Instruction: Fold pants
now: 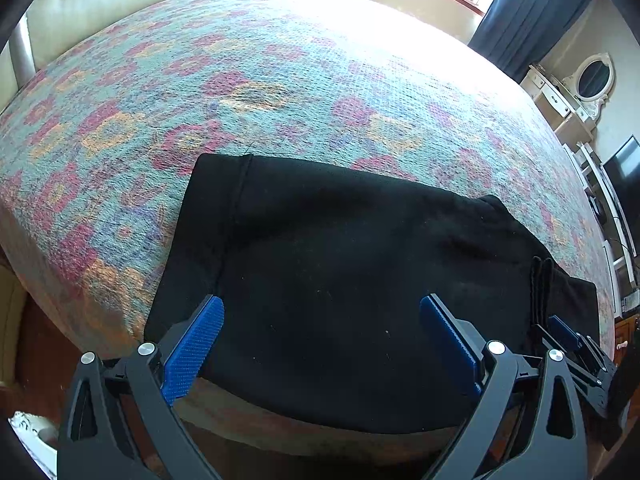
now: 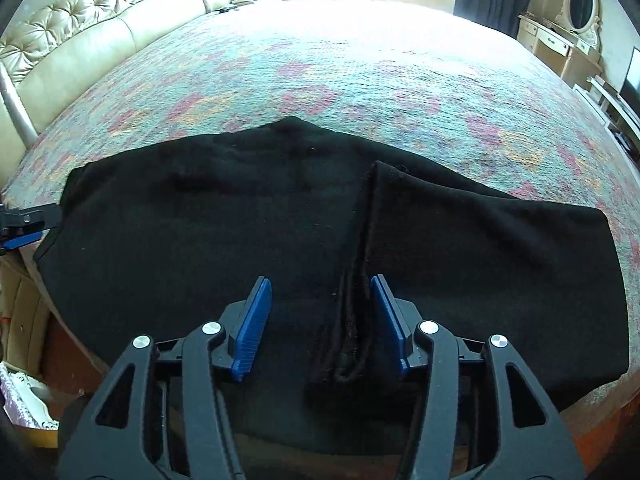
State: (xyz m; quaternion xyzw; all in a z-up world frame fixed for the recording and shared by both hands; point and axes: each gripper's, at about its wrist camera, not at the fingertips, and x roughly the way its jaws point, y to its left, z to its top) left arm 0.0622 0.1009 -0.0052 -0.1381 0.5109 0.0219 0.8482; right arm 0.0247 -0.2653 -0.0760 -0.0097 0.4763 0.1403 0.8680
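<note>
Black pants [image 1: 340, 240] lie folded flat on the patterned bed cover, near the front edge of the bed. My left gripper [image 1: 322, 300] hovers over their left half with its blue pads [image 1: 192, 344] wide apart and nothing between them. In the right wrist view the pants [image 2: 180, 232] show a thick folded edge [image 2: 360, 272] running toward me. My right gripper [image 2: 320, 280] stands open over that edge, which lies next to the right pad [image 2: 386, 312] but is not pinched. The right gripper [image 1: 568, 332] shows at the pants' right end, and the left gripper [image 2: 24, 224] at their left end.
The bed cover [image 1: 260, 92] stretches far beyond the pants. A cream tufted headboard [image 2: 100, 12] lines the left side. A dresser with an oval mirror [image 2: 580, 0], a dark screen [image 1: 624, 176] and dark curtains [image 1: 532, 12] by the window stand at the back and right.
</note>
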